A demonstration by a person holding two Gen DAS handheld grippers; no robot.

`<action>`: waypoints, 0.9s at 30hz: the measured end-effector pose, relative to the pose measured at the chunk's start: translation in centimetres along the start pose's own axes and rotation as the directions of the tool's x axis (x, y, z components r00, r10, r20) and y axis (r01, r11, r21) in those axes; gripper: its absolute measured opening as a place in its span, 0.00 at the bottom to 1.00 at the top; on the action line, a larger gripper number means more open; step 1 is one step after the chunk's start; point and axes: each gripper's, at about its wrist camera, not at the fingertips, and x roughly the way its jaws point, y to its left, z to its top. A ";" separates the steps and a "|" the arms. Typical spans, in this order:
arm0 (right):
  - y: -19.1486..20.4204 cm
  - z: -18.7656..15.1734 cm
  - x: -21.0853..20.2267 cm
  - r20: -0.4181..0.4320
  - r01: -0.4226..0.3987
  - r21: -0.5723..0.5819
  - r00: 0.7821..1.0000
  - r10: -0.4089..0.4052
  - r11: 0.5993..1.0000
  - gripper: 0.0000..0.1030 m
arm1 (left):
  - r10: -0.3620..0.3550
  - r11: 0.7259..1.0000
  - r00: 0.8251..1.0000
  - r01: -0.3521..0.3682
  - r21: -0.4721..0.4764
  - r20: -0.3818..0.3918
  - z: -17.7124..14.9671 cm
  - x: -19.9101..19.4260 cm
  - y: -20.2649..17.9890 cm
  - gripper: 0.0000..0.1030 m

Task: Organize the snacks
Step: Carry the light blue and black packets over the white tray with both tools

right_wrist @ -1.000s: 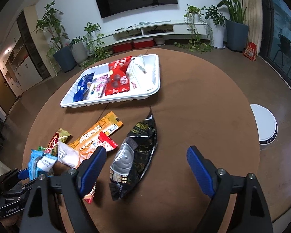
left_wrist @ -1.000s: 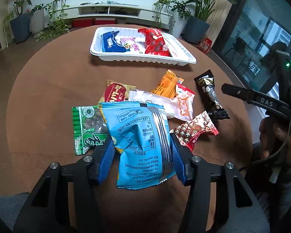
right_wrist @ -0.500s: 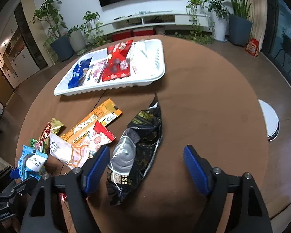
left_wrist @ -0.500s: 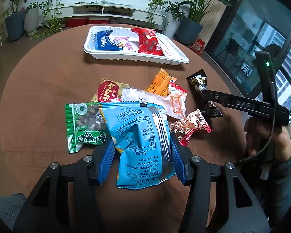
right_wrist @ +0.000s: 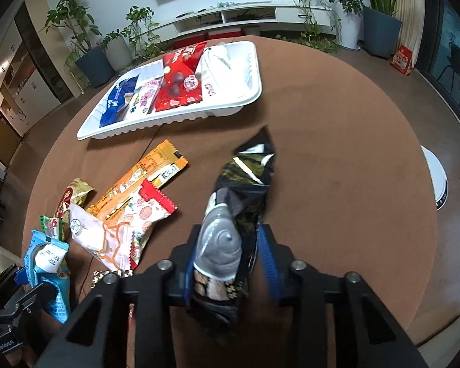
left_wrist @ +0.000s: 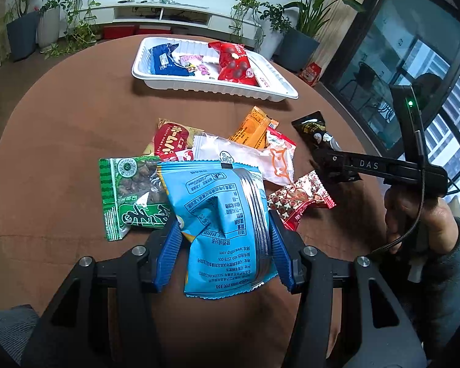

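My left gripper (left_wrist: 224,245) is shut on a light blue snack bag (left_wrist: 220,224), held above the round brown table; the bag also shows in the right wrist view (right_wrist: 47,263). My right gripper (right_wrist: 230,257) is shut on a black snack bag (right_wrist: 233,220) with a grey swirl print. A white tray (left_wrist: 199,84) at the far side holds a dark blue packet (left_wrist: 165,61), a pink packet and a red packet (left_wrist: 234,66); the tray also shows in the right wrist view (right_wrist: 174,119).
Loose snacks lie mid-table: a green nut bag (left_wrist: 128,196), a red-gold packet (left_wrist: 171,147), a white packet (left_wrist: 242,156), an orange packet (left_wrist: 253,127), a red heart-print packet (left_wrist: 300,199). A white round device (right_wrist: 437,181) sits on the floor to the right.
My right gripper closed from wide open onto the black bag. My left gripper still grips the blue bag and shifted only slightly.
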 end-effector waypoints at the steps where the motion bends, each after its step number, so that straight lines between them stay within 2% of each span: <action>1: -0.1 0.0 -0.1 0.001 -0.004 0.000 1.000 0.004 1.000 0.28 | -0.001 1.000 1.000 0.001 -0.001 0.002 0.0 0.0 0.0 0.50; 2: -0.1 -0.1 -0.2 0.004 -0.006 0.000 1.000 0.006 1.000 0.24 | -0.002 1.000 1.000 0.002 -0.003 0.003 0.0 -0.1 0.0 0.50; 6: -0.4 -0.1 -1.0 0.029 -0.018 0.001 0.999 0.018 1.000 0.21 | -0.008 1.000 1.000 0.008 -0.005 0.009 -0.1 -0.2 0.0 0.50; 16: -1.1 0.2 -3.5 0.134 -0.056 0.016 0.990 0.053 0.998 0.20 | -0.038 0.999 0.999 0.039 -0.026 0.035 0.4 -1.4 0.4 0.49; 22: -1.5 0.8 -5.7 0.235 -0.067 0.023 0.970 0.059 0.998 0.20 | -0.055 0.997 0.995 0.060 -0.052 0.083 2.6 -3.2 1.4 0.49; 24: -1.9 1.3 -6.4 0.263 -0.074 0.042 0.963 0.060 0.996 0.20 | -0.075 0.994 0.992 0.083 -0.073 0.099 3.7 -3.7 2.1 0.49; 27: -2.4 2.3 -7.3 0.288 -0.085 0.054 0.955 0.066 0.995 0.20 | -0.071 0.995 0.990 0.079 -0.065 0.123 5.9 -4.3 2.6 0.49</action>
